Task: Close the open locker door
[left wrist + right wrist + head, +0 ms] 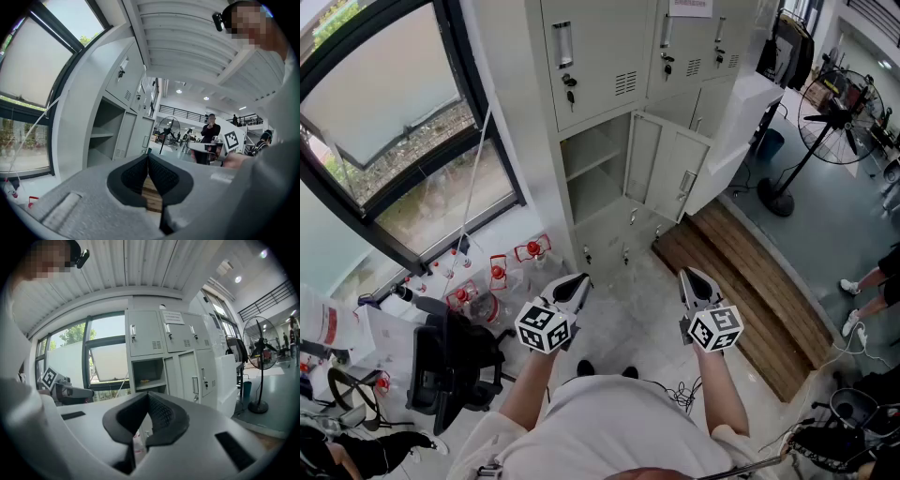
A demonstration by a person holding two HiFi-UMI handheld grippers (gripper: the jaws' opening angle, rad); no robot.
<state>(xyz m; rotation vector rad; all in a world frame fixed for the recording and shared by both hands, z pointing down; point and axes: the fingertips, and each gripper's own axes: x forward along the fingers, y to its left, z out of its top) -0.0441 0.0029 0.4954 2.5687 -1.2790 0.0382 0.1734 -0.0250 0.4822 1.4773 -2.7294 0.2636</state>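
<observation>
A grey bank of lockers stands ahead, and one middle compartment gapes with a shelf inside. Its door hangs swung out to the right, its latch plate near the free edge. In the right gripper view the same open compartment and door are straight ahead. My left gripper and right gripper float low in front of my body, well short of the lockers. Both are shut with nothing between the jaws.
A wooden platform lies on the floor right of the lockers. A standing fan is at the far right. A black office chair and red-capped bottles crowd the left floor beside the window.
</observation>
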